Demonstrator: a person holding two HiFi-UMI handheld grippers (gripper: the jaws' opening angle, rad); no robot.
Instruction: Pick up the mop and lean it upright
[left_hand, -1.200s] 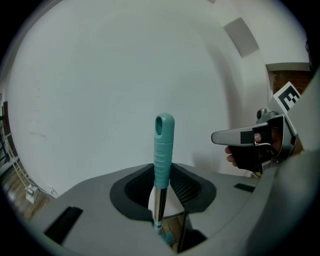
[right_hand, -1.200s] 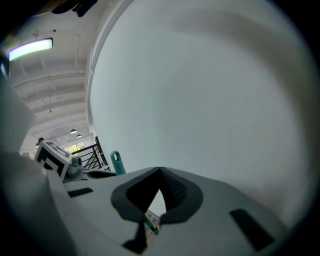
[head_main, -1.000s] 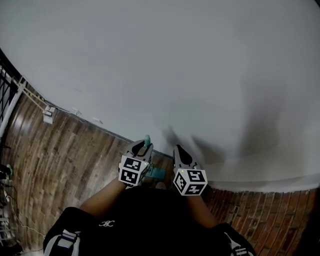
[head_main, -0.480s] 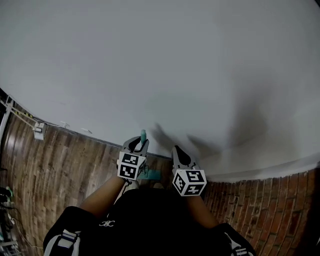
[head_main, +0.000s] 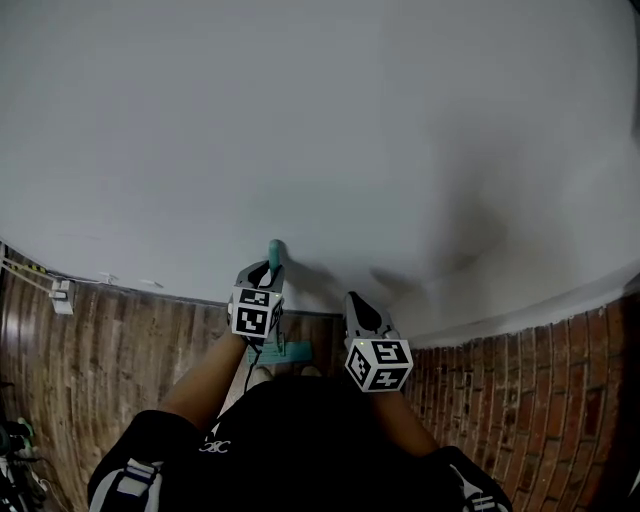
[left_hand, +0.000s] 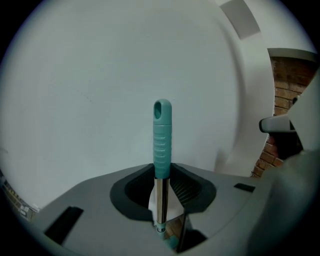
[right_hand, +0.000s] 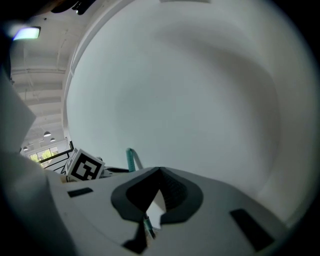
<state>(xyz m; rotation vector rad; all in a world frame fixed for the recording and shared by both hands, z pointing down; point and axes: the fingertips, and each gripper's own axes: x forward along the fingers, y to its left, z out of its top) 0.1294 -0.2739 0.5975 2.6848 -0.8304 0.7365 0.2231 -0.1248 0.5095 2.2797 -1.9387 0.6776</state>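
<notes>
The mop stands nearly upright close to the white wall (head_main: 320, 130). Its teal handle grip (head_main: 275, 253) (left_hand: 162, 140) rises above my left gripper (head_main: 262, 274) (left_hand: 161, 175), which is shut on the metal shaft (left_hand: 160, 202) just below the grip. The teal mop head (head_main: 287, 350) lies on the floor under my hands. My right gripper (head_main: 358, 300) (right_hand: 159, 189) hovers to the right of the handle, apart from it, jaws shut with nothing between them. In the right gripper view the teal grip (right_hand: 131, 159) shows to the left, beside the left gripper's marker cube (right_hand: 84, 170).
The floor is wooden planks (head_main: 120, 350) on the left and brick (head_main: 520, 380) on the right. A white box with a cable (head_main: 62, 295) sits at the wall's foot, far left. My dark-clothed body (head_main: 300, 440) fills the bottom of the head view.
The left gripper has carried the mop handle up and toward the wall, and the handle top now lies against it. The wall fills more of the view. The right gripper has barely moved.
</notes>
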